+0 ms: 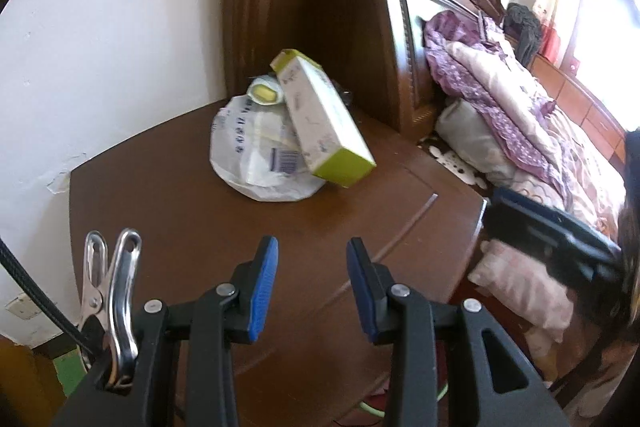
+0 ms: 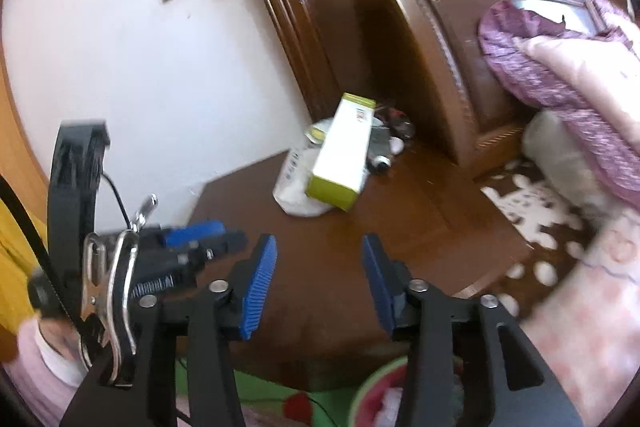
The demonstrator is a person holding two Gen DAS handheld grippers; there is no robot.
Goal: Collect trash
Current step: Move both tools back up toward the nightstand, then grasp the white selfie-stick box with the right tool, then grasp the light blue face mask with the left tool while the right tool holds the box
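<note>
the bed [image 1: 532,131] fills my right side, quilt and pillows heaped against the dark headboard [image 2: 460,39]. next in size is the desk [image 1: 208,227], a brown wooden top set in the corner between the white wall and the headboard.

the trash sits at the far corner of the desk, near the wall. largest there is a white bag [image 1: 256,163], crumpled flat with papers inside and a barcode showing. a box [image 1: 320,119] with green ends lies tilted on top of the bag, one end up toward the wall, the other resting down near the desk. behind them is a small round white and yellow thing [image 1: 262,93]; i cannot tell what it is. in the right view some small dark clutter [image 2: 390,131] lies past the box, too blurred to name.

my left gripper [image 1: 312,283] hangs over the near part of the desk, jaws apart with nothing between them. my right gripper [image 2: 318,287] is likewise empty, jaws parted a little wider.

i judge the box light and fairly stiff, likely empty card that would crush under a hard squeeze; i would take it across its narrow sides near the raised end. the bag looks soft, thin and slippery, so i would pinch a bunched fold at its near edge rather than the flat middle.
</note>
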